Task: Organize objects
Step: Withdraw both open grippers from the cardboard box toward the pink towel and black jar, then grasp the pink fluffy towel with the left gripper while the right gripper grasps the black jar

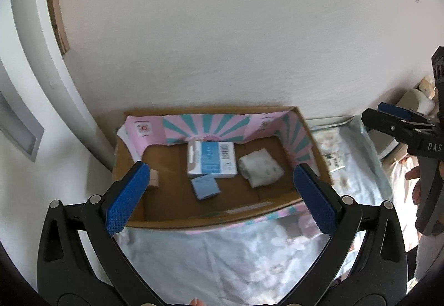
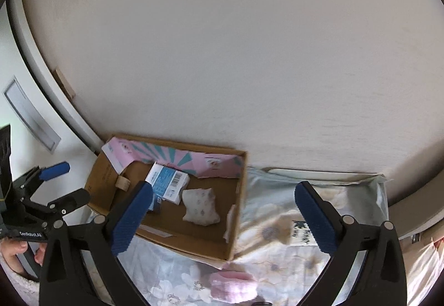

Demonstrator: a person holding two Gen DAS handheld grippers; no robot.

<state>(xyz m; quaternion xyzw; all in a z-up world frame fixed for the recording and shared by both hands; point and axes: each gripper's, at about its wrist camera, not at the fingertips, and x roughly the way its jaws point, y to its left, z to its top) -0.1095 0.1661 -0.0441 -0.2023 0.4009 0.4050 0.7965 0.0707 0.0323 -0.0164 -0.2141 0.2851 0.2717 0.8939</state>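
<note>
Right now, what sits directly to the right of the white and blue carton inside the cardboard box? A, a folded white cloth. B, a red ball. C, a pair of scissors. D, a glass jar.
A: a folded white cloth lies on the cardboard box floor just right of the white and blue carton.

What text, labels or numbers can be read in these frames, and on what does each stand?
"DAS": right gripper body, cut off at the frame edge.
"GenRobot.AI": left gripper body.
White and blue box: barcode and print, too blurred to read.
Cardboard tray pink flap label: unreadable.
</note>
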